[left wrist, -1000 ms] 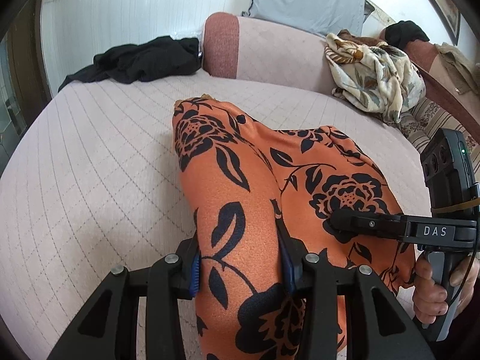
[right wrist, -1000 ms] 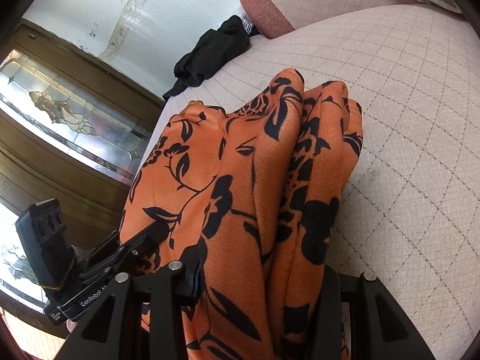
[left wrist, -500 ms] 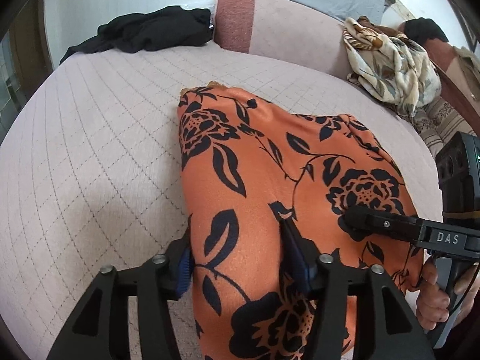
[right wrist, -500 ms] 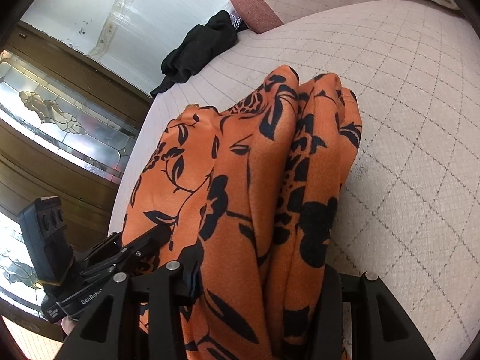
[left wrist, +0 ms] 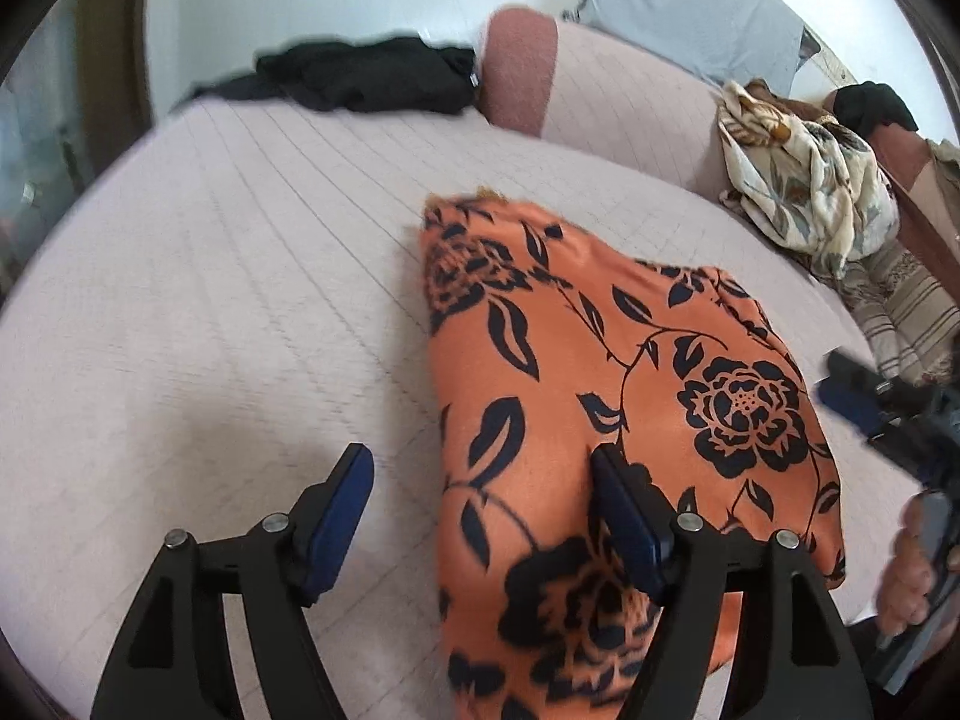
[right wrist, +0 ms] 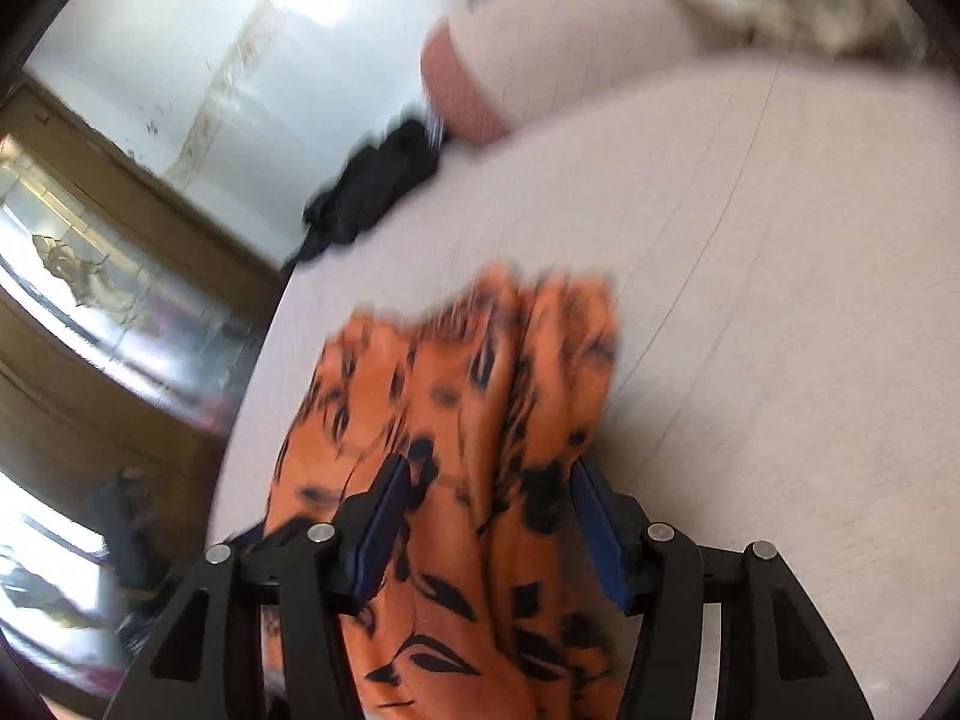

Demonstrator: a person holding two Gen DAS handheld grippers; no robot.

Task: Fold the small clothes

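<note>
On the pale quilted cushion (left wrist: 210, 312), the folded orange black-flowered cloth (left wrist: 606, 372) is lying while the left gripper (left wrist: 480, 516) and right gripper (right wrist: 489, 525) are both opening, pads released.

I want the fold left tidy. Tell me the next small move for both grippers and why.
Probably draw both grippers straight back off the orange floral garment. It lies folded on the quilted bed cover; the left gripper is opening, one pad clear of the cloth, and the right gripper is opening around the bunched edge. Pulling sideways could drag the fold.

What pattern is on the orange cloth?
Black roses and leaves on the orange cloth; clearest in the left wrist view.
</note>
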